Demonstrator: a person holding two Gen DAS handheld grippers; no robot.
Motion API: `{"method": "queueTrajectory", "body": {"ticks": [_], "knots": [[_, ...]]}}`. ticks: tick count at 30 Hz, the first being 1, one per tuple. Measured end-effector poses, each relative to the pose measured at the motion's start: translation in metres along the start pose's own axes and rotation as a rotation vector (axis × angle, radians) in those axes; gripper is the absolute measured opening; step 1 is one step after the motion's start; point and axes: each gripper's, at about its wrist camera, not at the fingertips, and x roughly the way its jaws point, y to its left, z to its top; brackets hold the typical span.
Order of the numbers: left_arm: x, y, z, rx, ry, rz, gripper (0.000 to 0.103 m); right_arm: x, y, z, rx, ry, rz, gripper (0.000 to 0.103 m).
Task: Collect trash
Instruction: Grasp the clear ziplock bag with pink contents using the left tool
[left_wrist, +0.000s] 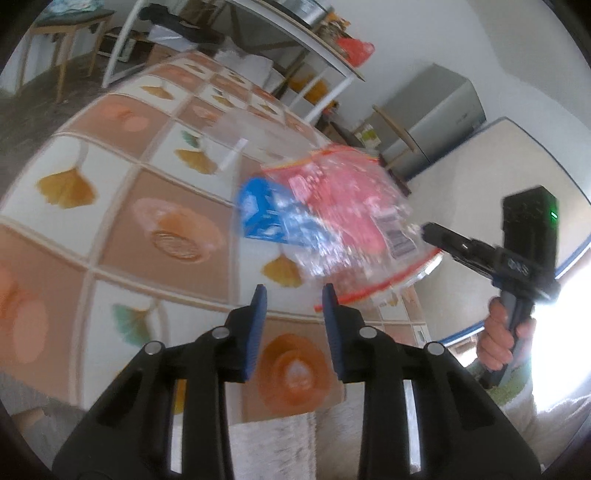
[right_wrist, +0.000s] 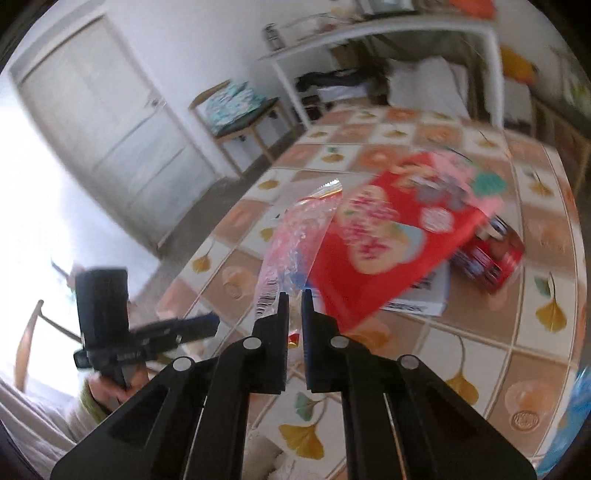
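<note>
**Mia:** Where is the clear bag (left_wrist: 343, 206) sitting?

**Ben:** It is hanging over the table (left_wrist: 110, 206), toward the right edge in the left camera. Red and blue wrappers are showing inside it. I cannot tell if its bottom is touching the cloth, because it is looking blurry.

**Mia:** Who is holding it?

**Ben:** The right gripper (right_wrist: 295, 301) is pinching it. Its jaws are almost closed, with the bag's edge going down between them. A hand (left_wrist: 496, 343) is gripping the handle, out past the table's right edge.

**Mia:** And the left gripper (left_wrist: 293, 295)?

**Ben:** Its jaws are standing partly open with nothing pinched in them. The bag's red strip is ending just beside one blue pad.

**Mia:** Is there room to move?

**Ben:** Yes. In the left camera, lots of bare cloth is lying to the left of the bag. The table's near edge is sitting just under the left gripper.

**Mia:** What is crowding it?

**Ben:** In the right camera, a red packet (right_wrist: 388, 251) is lying just beside the bag, on a white box (right_wrist: 432, 299). A red can (right_wrist: 495, 258) is lying right behind it. On the other side, floor (right_wrist: 207, 206) is showing past the table's edge, up to a door (right_wrist: 99, 122).
</note>
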Motion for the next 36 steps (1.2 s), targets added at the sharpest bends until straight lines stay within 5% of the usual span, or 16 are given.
{"method": "queueTrajectory", "body": {"ticks": [13,20,28,36], "knots": [[-0.081,0.072,-0.01,-0.227,-0.14,0.076,0.041,0.064,0.098,-0.018,-0.193,0.119,0.139,0.007],[-0.089,0.086,-0.018,-0.259,-0.153,0.081,0.049,0.086,0.089,-0.03,-0.148,0.165,0.068,0.007],[-0.077,0.082,-0.017,-0.238,-0.138,0.066,0.049,0.099,0.09,-0.026,-0.092,0.174,0.176,0.007],[-0.088,0.087,-0.019,-0.273,-0.163,0.03,0.049,0.155,0.113,-0.041,-0.166,0.328,0.182,0.007]]}}
